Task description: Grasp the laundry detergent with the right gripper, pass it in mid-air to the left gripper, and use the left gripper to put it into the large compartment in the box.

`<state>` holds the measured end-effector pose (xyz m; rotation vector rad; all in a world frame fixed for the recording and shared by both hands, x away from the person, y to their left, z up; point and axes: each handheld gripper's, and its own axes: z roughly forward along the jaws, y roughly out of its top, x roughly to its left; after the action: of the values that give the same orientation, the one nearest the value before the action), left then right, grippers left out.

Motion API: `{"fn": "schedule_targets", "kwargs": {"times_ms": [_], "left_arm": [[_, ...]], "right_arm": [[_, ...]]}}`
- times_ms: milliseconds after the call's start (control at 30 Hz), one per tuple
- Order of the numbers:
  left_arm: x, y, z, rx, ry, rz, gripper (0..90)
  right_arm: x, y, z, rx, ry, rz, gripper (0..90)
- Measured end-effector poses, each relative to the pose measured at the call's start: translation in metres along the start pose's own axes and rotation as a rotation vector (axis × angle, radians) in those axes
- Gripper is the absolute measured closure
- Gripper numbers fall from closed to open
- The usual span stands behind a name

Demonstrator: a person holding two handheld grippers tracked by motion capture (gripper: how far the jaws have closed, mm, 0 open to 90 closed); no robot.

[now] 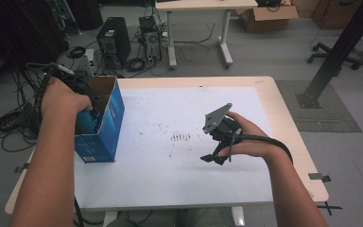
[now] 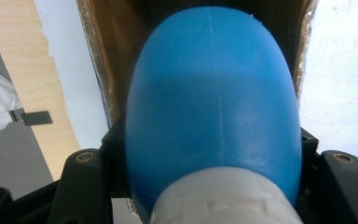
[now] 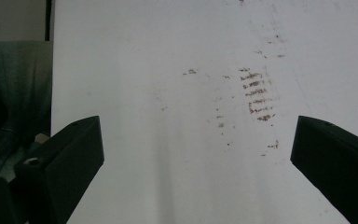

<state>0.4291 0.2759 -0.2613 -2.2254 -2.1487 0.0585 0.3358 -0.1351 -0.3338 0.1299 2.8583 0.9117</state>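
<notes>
Lab or workshop: computer towers, floor cables, cardboard box.

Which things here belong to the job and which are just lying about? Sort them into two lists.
Part of the job:
- blue bottle, white-capped, clamped in the left gripper
- blue open-topped box that the bottle is going into
- right gripper, open, idle over the white mat

Just lying about:
- brown smudges on the mat
- computer tower, cables, cardboard box on the floor
</notes>
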Motion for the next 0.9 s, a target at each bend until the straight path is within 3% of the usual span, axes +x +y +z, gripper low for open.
{"fn": "schedule_targets", "kwargs": {"times_ms": [900], "left_arm": [[0.003,0.01,0.037,0.012,-0.013,0.015,38.8]], "right_arm": [[-0.001,-0.006,0.006,0.005,0.009,0.018,2.7]]}}
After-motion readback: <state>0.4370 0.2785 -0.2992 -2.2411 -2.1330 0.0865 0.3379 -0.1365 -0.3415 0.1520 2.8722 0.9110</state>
